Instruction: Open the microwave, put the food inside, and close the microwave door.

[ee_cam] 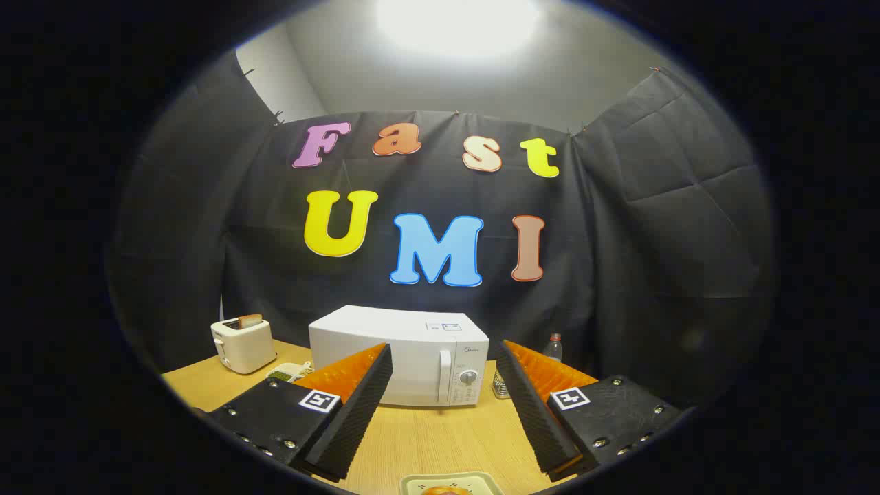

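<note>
A white microwave [405, 354] stands on the wooden table [426, 433] beyond my fingers, its door shut, with a vertical handle [445, 375] and a round dial [468, 377] on its right side. Close below, between the fingers, lies a pale plate [450, 482] carrying orange food [443, 491], mostly cut off from sight. My gripper [443, 368] is open wide above the table, well short of the microwave, with nothing between its fingers.
A white toaster [242, 344] with a slice of bread in it stands left of the microwave. A small white item [289, 372] lies between them. A clear bottle [554, 347] and a small glass [501, 387] stand right of the microwave.
</note>
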